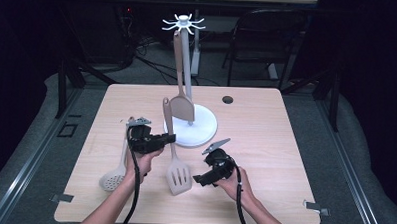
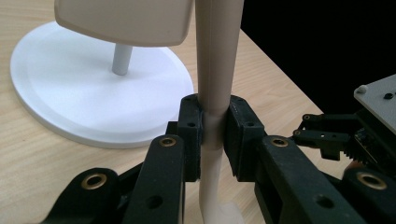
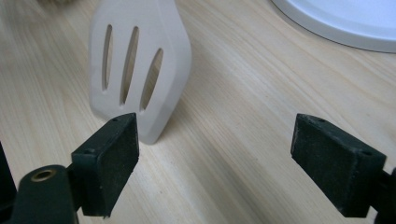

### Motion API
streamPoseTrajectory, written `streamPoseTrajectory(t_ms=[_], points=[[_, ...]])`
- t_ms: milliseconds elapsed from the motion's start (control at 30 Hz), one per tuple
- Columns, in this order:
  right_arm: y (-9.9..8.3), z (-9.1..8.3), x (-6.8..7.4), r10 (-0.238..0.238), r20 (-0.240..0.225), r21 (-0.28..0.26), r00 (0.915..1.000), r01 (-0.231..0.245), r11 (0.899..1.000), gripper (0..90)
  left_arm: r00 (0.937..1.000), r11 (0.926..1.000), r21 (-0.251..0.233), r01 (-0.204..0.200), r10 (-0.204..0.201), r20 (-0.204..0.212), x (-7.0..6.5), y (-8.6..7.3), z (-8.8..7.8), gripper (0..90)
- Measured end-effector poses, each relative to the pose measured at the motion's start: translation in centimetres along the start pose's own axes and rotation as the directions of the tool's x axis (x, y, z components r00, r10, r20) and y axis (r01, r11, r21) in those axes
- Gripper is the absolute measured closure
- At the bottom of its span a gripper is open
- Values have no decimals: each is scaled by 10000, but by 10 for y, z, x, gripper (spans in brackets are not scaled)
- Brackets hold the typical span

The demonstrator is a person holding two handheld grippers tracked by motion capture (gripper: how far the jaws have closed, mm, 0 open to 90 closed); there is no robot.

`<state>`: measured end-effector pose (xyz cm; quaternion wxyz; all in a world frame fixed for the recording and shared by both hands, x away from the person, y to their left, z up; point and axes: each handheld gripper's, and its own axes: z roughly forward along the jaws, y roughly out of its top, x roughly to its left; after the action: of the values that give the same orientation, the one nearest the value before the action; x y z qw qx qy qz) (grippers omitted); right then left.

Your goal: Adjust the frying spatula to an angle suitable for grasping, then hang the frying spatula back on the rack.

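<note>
A beige slotted turner [image 1: 177, 175] stands nearly upright, its blade touching the table and its handle rising toward the rack. My left gripper [image 1: 169, 138] is shut on the turner's handle [image 2: 214, 100], which passes between both pads. My right gripper [image 1: 198, 180] is open just right of the blade [image 3: 140, 65], and nothing lies between its pads [image 3: 114, 158]. A white rack [image 1: 187, 76] with a round base [image 2: 88, 88] stands behind, and a solid beige spatula [image 1: 182, 104] hangs from its top hooks.
A beige skimmer spoon [image 1: 113, 178] lies on the wooden table [image 1: 265, 144] left of my left hand. A small round hole [image 1: 228, 99] sits near the table's far edge. A dark chair [image 1: 269, 34] stands beyond the table.
</note>
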<state>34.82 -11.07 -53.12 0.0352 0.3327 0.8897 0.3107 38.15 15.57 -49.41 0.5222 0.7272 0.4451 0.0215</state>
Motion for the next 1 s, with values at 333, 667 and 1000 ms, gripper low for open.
streamPoseTrajectory(t_ms=[333, 667, 1000], points=[[-9, -25, -17, 154, 449, -40, 9989, -153, 9999, 55, 9983, 9983, -48, -580, 580, -26, -4, 9, -4, 778], [-36, -51, -50, 756, 1043, -21, 9917, -758, 9971, 12, 9942, 9941, -126, -1075, 1075, -35, -10, 15, -5, 779], [-51, -81, -72, 1511, 1610, -602, 9753, -1431, 9879, 8, 9889, 9889, -141, -1481, 1480, -87, -19, 21, -6, 780]])
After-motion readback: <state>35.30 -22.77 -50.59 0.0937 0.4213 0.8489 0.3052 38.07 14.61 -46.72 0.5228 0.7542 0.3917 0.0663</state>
